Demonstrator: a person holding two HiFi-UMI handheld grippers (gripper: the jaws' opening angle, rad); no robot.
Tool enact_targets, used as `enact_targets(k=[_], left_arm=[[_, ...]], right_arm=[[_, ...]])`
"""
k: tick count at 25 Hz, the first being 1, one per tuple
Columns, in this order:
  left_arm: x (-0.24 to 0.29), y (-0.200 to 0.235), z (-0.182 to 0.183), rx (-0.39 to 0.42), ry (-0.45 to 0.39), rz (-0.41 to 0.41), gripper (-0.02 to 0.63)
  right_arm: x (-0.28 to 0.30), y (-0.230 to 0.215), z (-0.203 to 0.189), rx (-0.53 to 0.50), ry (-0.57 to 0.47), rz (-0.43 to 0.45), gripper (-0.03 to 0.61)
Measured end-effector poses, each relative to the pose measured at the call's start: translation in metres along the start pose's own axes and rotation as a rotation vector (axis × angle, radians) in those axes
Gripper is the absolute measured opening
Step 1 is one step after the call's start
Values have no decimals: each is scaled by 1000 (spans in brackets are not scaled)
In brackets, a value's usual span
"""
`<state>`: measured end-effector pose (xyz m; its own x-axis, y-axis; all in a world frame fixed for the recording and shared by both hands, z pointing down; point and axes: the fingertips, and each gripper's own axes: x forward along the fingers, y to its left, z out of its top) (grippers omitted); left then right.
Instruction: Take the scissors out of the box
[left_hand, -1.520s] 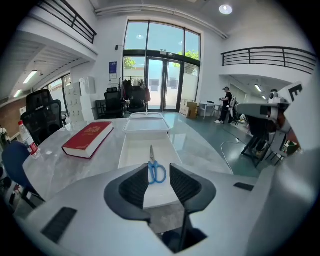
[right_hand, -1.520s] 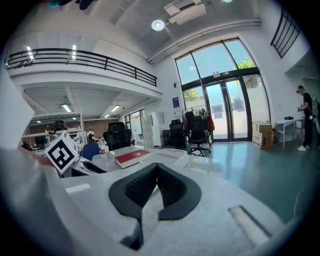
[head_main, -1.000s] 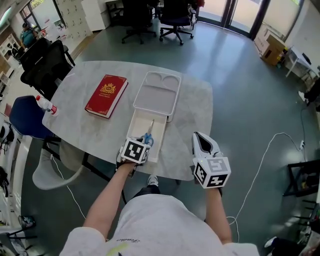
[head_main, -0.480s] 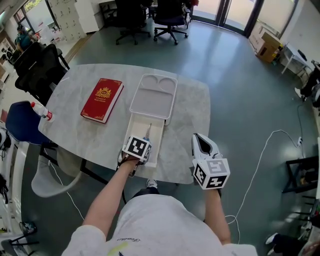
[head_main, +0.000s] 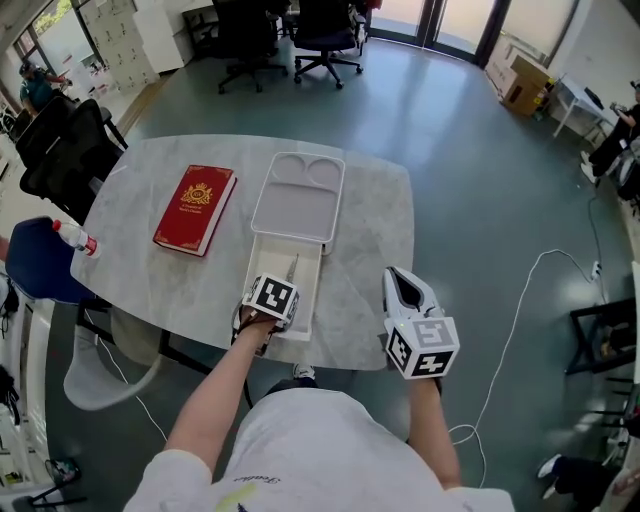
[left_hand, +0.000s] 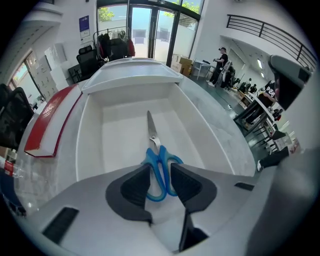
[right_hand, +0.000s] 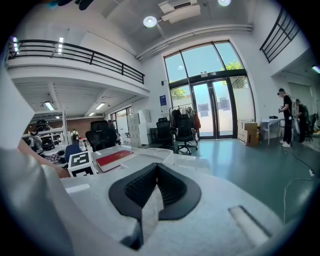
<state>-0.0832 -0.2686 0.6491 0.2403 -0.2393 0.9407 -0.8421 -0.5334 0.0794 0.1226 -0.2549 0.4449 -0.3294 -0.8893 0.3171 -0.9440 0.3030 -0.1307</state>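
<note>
One pair of scissors (left_hand: 156, 155) — flat in the open white box (left_hand: 90, 135)

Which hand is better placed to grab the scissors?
The left. The left gripper hangs open over the box with the blue handles of the scissors between its jaws; the right gripper is shut, off beside the box.

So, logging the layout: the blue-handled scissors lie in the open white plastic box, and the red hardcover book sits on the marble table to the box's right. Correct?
No: the red hardcover book sits on the marble table to the left of the open white plastic box, not its right, as the head view shows. The blue-handled scissors do lie in the box.
</note>
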Motion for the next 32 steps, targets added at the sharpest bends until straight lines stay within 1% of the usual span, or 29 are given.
enact_targets(k=[5, 13, 17, 20, 22, 26, 29, 32], left_arm=[[1, 2, 1, 10, 14, -1, 123], [0, 4, 6, 22, -8, 4, 121], [-1, 4, 6, 24, -13, -6, 107], [-1, 2, 6, 43, -19, -10, 89], [-2, 2, 8, 49, -26, -2, 87], [-1, 4, 7, 32, -21, 7, 83], [-5, 3, 10, 54, -47, 34, 83], [-12, 2, 13, 58, -76, 53, 81]], right_arm=[[1, 1, -1, 5, -1, -10, 6], [4, 5, -1, 6, 2, -6, 6], [3, 6, -1, 7, 0, -6, 5], [1, 8, 0, 9, -5, -3, 5], [0, 8, 1, 10, -7, -2, 6], [-5, 8, 1, 9, -11, -8, 6], [-10, 6, 2, 9, -15, -10, 6], [-14, 4, 2, 9, -18, -12, 6]])
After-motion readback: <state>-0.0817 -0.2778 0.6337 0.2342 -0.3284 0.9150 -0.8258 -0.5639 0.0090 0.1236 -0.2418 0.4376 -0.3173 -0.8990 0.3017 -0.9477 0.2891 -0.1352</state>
